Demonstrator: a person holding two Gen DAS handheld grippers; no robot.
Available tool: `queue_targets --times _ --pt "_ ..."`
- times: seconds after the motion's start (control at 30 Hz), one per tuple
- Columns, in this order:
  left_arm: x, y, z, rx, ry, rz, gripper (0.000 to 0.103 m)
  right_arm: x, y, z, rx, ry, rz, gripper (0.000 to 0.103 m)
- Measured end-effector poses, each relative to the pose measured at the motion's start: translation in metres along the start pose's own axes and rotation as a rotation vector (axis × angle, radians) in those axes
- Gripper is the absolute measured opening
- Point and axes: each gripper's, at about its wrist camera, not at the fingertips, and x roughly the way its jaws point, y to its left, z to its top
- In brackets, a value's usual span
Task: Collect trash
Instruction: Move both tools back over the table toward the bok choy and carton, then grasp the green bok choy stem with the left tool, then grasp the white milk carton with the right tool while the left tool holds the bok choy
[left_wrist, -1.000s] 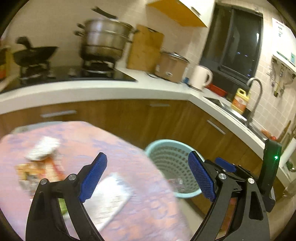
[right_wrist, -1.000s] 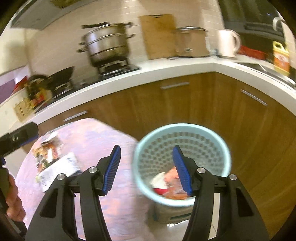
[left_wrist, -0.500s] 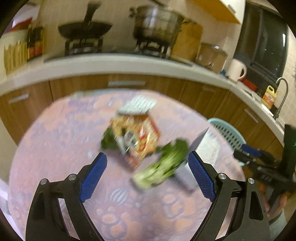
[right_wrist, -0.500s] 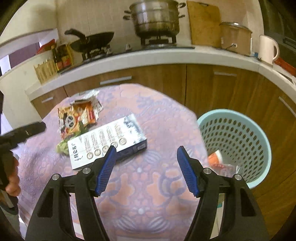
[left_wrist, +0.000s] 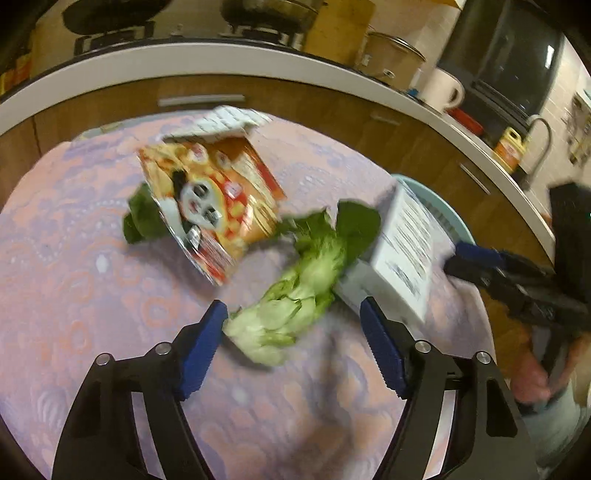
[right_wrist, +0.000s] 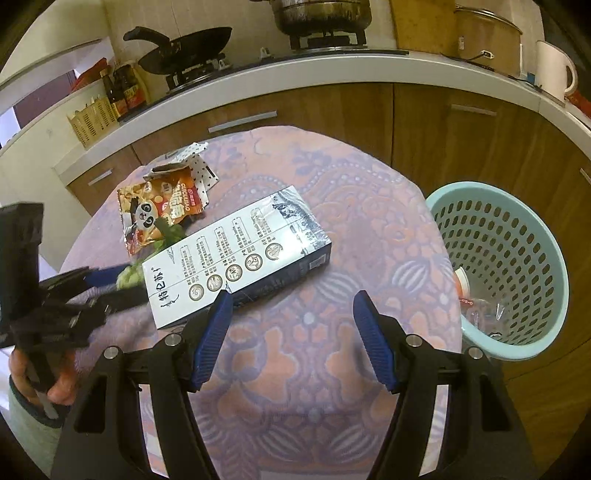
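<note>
On the round table (left_wrist: 74, 295) lie a green leafy vegetable scrap (left_wrist: 295, 295), an orange panda snack bag (left_wrist: 210, 203), a white polka-dot wrapper (left_wrist: 225, 120) and a white-and-blue carton (left_wrist: 406, 251). My left gripper (left_wrist: 291, 328) is open, its fingers on either side of the vegetable's near end. My right gripper (right_wrist: 291, 317) is open and empty, just in front of the carton (right_wrist: 236, 254). The snack bag (right_wrist: 155, 214) shows in the right wrist view, with the left gripper (right_wrist: 110, 284) at the vegetable (right_wrist: 129, 275). The teal trash basket (right_wrist: 517, 266) holds some trash.
The table (right_wrist: 332, 406) has a purple and orange patterned cloth. Wooden cabinets and a white counter (right_wrist: 332, 70) curve behind it, with a wok (right_wrist: 184, 48), a steamer pot (right_wrist: 321, 14) and a white kettle (right_wrist: 554, 70). The basket rim (left_wrist: 432, 195) stands right of the table.
Both grippers swung from the basket toward the table. My left gripper came down close over the vegetable. My right gripper moved nearer to the carton.
</note>
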Motion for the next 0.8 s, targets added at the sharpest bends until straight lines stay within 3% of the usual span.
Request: queue_targets --times 0.1,0.2,0.4,0.43,0.53,0.8 --pt "-0.002 -0.014 -0.01 0.071 0.058 -0.064 0.07 0.003 0.0 0.003 0.011 0.006 0.024 0.064" --pt "0.004 -0.025 -0.011 0.128 0.086 0.0 0.069 0.005 -0.001 0.006 0.035 0.014 0.052 0.064" --pt "0.021 -0.033 0.007 0.158 0.088 0.05 0.068 0.006 0.001 0.005 0.045 0.03 0.052 0.065" --pt "0.022 -0.034 0.008 0.168 0.085 0.059 0.062 0.005 0.001 0.006 0.048 0.032 0.054 0.068" --pt "0.019 -0.032 0.006 0.169 0.075 0.073 0.03 0.004 -0.001 0.008 0.069 0.033 0.066 0.073" --pt "-0.015 -0.008 -0.019 0.033 0.034 0.035 0.027 0.026 0.014 0.023 0.091 0.101 0.059 0.074"
